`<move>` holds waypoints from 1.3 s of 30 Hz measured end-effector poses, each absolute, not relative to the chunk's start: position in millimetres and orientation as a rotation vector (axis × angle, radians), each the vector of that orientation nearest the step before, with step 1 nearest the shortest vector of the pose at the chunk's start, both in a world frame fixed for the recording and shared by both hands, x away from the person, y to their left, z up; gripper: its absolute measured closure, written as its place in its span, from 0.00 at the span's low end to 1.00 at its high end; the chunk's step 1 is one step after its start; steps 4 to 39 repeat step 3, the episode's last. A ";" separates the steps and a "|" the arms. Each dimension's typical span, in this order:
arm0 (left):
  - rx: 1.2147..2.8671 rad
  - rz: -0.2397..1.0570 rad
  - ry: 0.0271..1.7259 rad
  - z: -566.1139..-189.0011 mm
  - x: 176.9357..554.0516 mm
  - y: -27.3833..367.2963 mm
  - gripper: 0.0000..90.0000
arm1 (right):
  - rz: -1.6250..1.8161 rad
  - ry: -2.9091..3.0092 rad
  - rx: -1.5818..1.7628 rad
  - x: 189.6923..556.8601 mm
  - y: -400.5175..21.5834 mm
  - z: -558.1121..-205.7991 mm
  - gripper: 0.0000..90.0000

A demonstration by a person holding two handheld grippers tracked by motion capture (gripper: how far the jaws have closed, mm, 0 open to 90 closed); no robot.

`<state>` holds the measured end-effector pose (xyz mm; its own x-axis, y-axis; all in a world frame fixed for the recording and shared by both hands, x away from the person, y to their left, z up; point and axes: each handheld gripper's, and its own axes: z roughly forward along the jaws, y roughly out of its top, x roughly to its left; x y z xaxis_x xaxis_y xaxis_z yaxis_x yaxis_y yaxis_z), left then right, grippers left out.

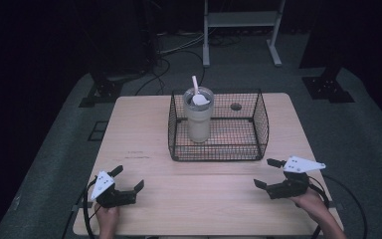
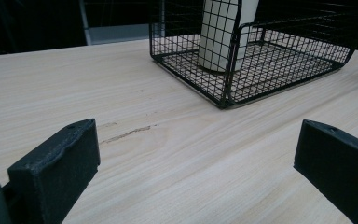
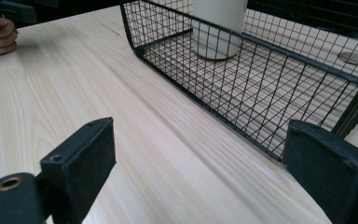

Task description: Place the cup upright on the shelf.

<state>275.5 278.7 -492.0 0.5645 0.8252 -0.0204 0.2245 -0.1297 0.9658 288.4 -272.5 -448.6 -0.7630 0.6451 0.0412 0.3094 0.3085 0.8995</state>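
The left gripper (image 1: 128, 179) and right gripper (image 1: 268, 173) are held low over the pale wooden table (image 1: 144, 129), jaws spread wide and empty. A cream tumbler (image 1: 198, 119) stands upright in the black wire basket (image 1: 261, 124), its white spoon (image 1: 197, 92) leaning back-left.

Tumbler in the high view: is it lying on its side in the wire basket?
No, the tumbler stands upright in the left part of the wire basket, with a white spoon sticking out of its top.
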 end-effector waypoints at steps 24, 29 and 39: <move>1.659 0.656 0.892 -492.0 276.0 278.8 0.00 | 1.445 2.251 0.853 284.4 -271.8 -451.6 0.10; 1.659 0.656 0.892 -492.0 276.0 278.8 0.00 | 1.445 2.251 0.853 284.4 -271.8 -451.6 0.10; 1.659 0.656 0.892 -492.0 276.0 278.8 0.00 | 1.445 2.251 0.853 284.4 -271.8 -451.6 0.10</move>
